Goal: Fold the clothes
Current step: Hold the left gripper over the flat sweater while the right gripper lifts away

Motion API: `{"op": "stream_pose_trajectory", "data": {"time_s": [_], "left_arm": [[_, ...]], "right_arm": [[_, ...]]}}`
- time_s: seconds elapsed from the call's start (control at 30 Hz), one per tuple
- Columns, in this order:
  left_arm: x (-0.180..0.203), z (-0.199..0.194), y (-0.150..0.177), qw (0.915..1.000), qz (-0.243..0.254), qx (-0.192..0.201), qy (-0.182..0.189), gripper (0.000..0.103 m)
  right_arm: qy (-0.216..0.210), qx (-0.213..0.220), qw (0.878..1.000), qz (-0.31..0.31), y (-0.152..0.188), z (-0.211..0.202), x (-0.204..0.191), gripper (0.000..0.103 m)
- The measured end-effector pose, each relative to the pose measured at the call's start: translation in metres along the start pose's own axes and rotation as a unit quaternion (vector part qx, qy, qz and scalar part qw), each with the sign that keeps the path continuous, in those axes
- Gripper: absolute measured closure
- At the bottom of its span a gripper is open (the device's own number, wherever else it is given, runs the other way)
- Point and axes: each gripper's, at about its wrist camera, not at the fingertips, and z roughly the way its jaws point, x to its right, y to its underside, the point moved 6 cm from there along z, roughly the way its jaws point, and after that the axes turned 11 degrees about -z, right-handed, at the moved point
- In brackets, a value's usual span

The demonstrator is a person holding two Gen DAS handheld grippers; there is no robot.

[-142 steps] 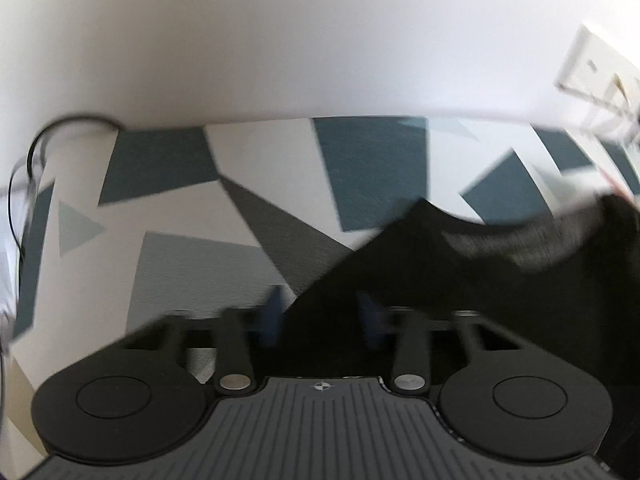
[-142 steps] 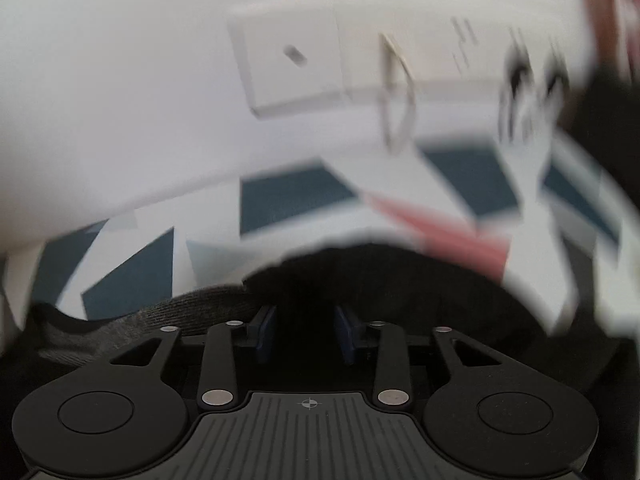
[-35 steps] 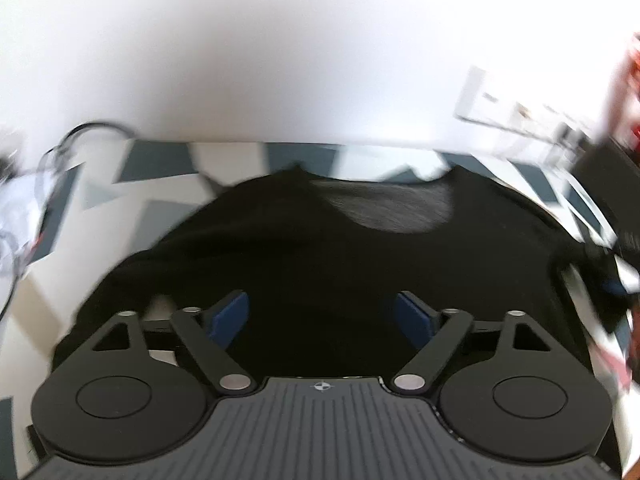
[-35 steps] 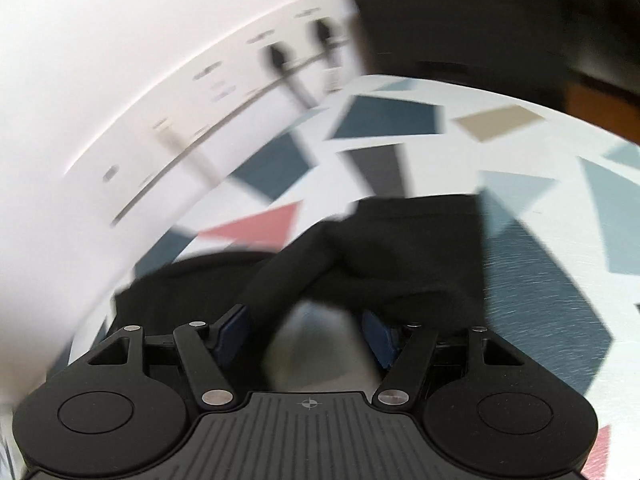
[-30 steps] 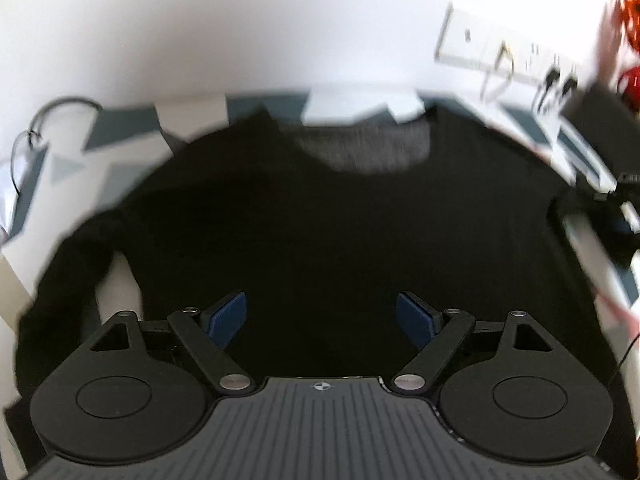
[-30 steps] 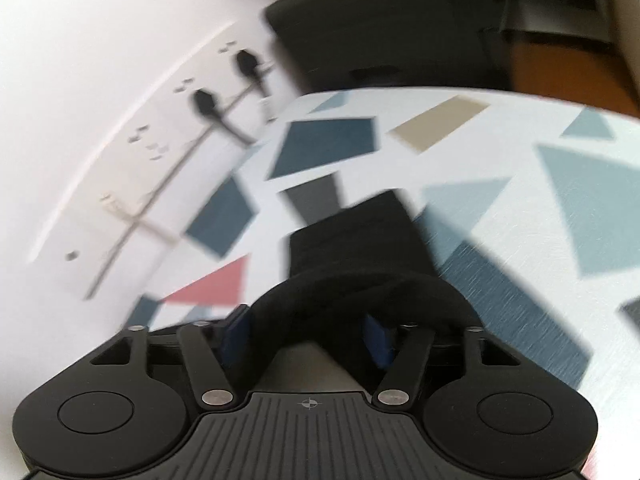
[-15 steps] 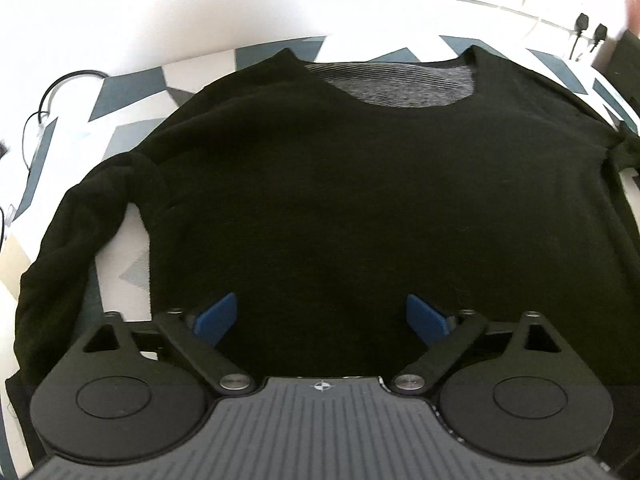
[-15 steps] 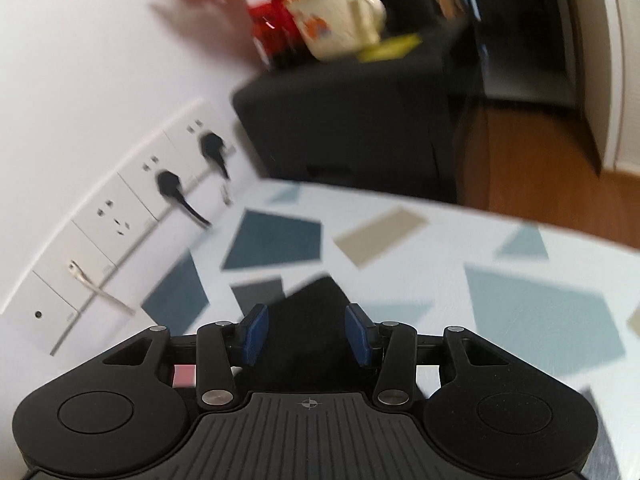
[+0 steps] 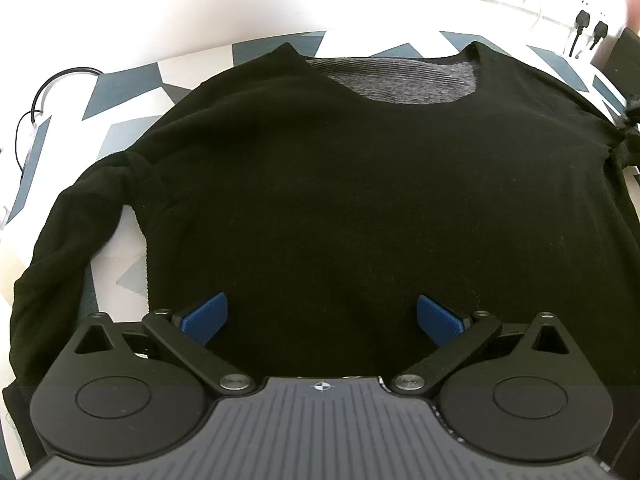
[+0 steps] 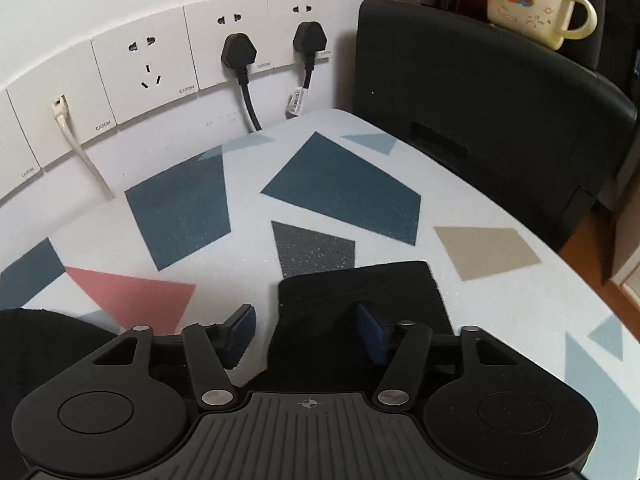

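Sweater: a black sweater lies spread flat on my table, neck opening toward the wall, grey inner knit showing at the collar.
Left sleeve: it bends down along the body's left side, bunched at the shoulder, with a strip of patterned table between sleeve and body.
Right sleeve: its cuff end lies flat on the table, pointing away from the body.
My left gripper: my fingers are spread wide above the lower part of the sweater's body, gripping nothing.
My right gripper: my fingers are parted over the cuff; the right one sits over the black cloth, the left one over bare table. I think they hover rather than touch, but the angle makes that hard to judge.
Table surface: white with dark blue, grey, pink and tan shapes.
Wall: wall sockets behind the table, two with black plugs.
Beside the table: a black case with a cream mug on top.
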Motion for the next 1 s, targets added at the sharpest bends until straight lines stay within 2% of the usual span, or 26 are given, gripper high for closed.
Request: {"op": "stream_pose_trajectory", "data": {"time_s": [0.03, 0.07, 0.17, 0.23, 0.3, 0.4, 0.43, 0.5, 0.53, 0.57, 0.6, 0.67, 0.77, 0.83, 0.87, 1.0], "left_arm": [[0.0, 0.0, 0.0, 1.0, 0.0, 0.001, 0.0, 0.0], [0.001, -0.001, 0.001, 1.0, -0.001, 0.002, 0.0, 0.0], [0.001, -0.002, 0.002, 1.0, 0.0, 0.005, 0.002, 0.0], [0.001, -0.002, 0.003, 1.0, -0.001, 0.007, 0.002, 0.0], [0.001, -0.003, 0.004, 0.9999, -0.002, 0.01, 0.002, 0.0], [0.001, -0.003, 0.003, 1.0, -0.001, 0.009, 0.002, 0.0], [0.001, -0.003, 0.003, 1.0, -0.002, 0.008, 0.002, 0.0], [0.001, -0.003, 0.003, 1.0, -0.002, 0.009, 0.002, 0.0], [0.001, -0.003, 0.003, 0.9999, -0.002, 0.01, 0.002, 0.0], [0.001, -0.003, 0.004, 0.9999, -0.002, 0.012, 0.003, 0.0], [0.001, -0.003, 0.004, 0.9999, -0.003, 0.013, 0.003, 0.0], [0.0, -0.004, 0.005, 0.9999, -0.001, 0.016, 0.004, 0.0], [0.0, -0.004, 0.004, 0.9999, 0.001, 0.015, 0.005, 0.0], [0.0, -0.003, 0.004, 0.9999, 0.003, 0.015, 0.006, 0.0], [0.001, -0.003, 0.004, 0.9999, 0.004, 0.016, 0.007, 0.0], [0.001, -0.003, 0.004, 0.9998, 0.004, 0.017, 0.007, 0.0]], "right_arm": [[-0.008, -0.001, 1.0, 0.017, 0.0, 0.0, 0.009, 0.082], [-0.017, -0.002, 0.999, 0.035, 0.0, -0.001, 0.018, 0.096], [-0.051, -0.015, 0.994, 0.095, 0.0, -0.002, 0.046, 0.096], [-0.05, -0.028, 0.99, 0.132, -0.001, -0.005, 0.063, 0.097], [-0.062, -0.028, 0.98, 0.186, -0.004, -0.012, 0.081, 0.097], [-0.118, 0.03, 0.962, 0.243, -0.029, -0.047, 0.095, 0.097], [-0.148, 0.072, 0.953, 0.253, -0.042, -0.069, 0.098, 0.097], [-0.218, 0.178, 0.923, 0.262, -0.072, -0.125, 0.103, 0.097], [-0.23, 0.226, 0.914, 0.246, -0.082, -0.153, 0.105, 0.097], [-0.231, 0.27, 0.908, 0.22, -0.089, -0.18, 0.108, 0.097], [-0.222, 0.282, 0.909, 0.213, -0.087, -0.192, 0.112, 0.097], [-0.191, 0.272, 0.918, 0.219, -0.076, -0.2, 0.124, 0.097], [-0.127, 0.206, 0.935, 0.26, -0.039, -0.176, 0.15, 0.097], [-0.082, 0.173, 0.935, 0.299, -0.011, -0.16, 0.17, 0.097], [-0.072, 0.171, 0.934, 0.304, -0.008, -0.159, 0.173, 0.097], [-0.059, 0.178, 0.936, 0.3, -0.009, -0.165, 0.172, 0.097]]}}
